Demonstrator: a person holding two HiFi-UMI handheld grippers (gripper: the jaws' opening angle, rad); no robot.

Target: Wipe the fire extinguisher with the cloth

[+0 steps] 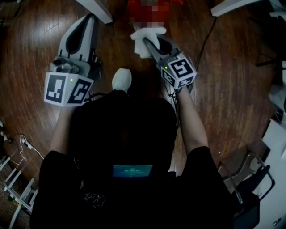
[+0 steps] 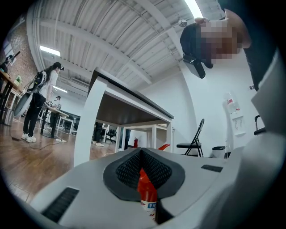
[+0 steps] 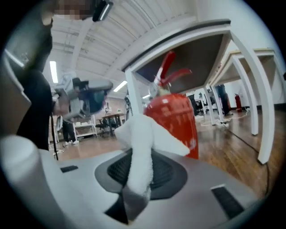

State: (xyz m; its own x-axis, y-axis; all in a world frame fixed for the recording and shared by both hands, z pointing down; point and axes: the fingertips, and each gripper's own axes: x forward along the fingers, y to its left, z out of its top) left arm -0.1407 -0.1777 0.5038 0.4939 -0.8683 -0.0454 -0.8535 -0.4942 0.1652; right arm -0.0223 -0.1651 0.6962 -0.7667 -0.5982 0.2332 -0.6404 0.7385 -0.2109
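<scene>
The red fire extinguisher [image 1: 136,5] stands on the wooden floor at the top of the head view, partly under a mosaic patch. In the right gripper view it [image 3: 174,116] rises just beyond the jaws, handle up. My right gripper [image 1: 149,42] is shut on a white cloth [image 1: 145,38], whose bunched end [image 3: 143,134] sticks out past the tips, close to the cylinder. My left gripper [image 1: 90,19] points at the floor left of the extinguisher and holds nothing; its jaws look shut. A strip of the extinguisher [image 2: 147,192] shows through the narrow slit between them.
White table legs [image 1: 96,6] stand either side of the extinguisher, the other [image 1: 232,5] at top right. A black cable [image 1: 203,44] runs across the floor on the right. My white shoe [image 1: 121,79] is between the grippers. A person [image 2: 38,103] stands far off left.
</scene>
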